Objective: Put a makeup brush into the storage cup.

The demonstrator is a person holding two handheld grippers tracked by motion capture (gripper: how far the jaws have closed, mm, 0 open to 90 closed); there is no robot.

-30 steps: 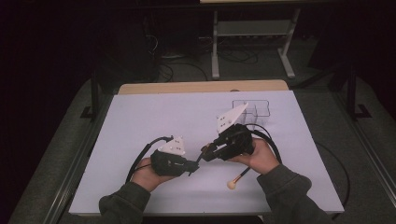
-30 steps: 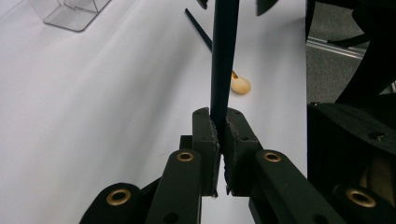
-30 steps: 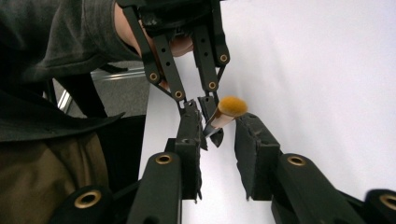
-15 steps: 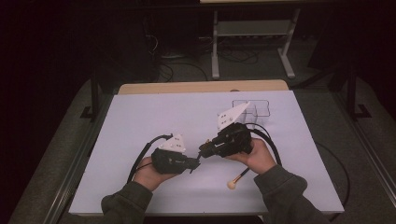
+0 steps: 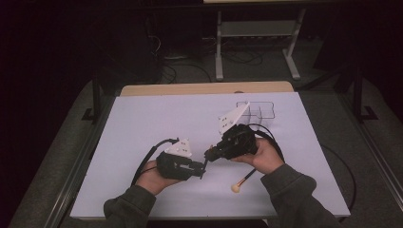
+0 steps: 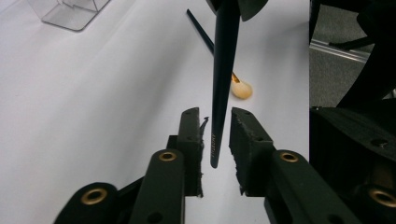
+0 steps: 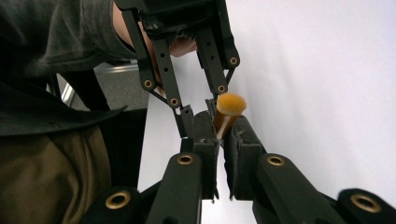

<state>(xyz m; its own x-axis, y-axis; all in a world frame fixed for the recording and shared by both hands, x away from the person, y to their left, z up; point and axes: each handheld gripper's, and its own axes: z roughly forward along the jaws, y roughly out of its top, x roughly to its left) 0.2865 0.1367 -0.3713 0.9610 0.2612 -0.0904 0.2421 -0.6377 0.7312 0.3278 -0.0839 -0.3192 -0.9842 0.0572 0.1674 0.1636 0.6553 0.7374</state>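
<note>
Between both grippers, right fingers (image 7: 223,135) pinch slim, orange-tufted brush (image 7: 227,112); left fingers (image 6: 215,140) just loosened.

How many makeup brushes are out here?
2. One brush is clamped in the right gripper, its handle between the left gripper's open jaws; another brush lies on the white table.

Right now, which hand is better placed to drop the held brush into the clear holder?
Right. The right gripper clamps the brush and sits nearer the holder. The left gripper has just been opening its jaws; the handle stands loose between them.
</note>
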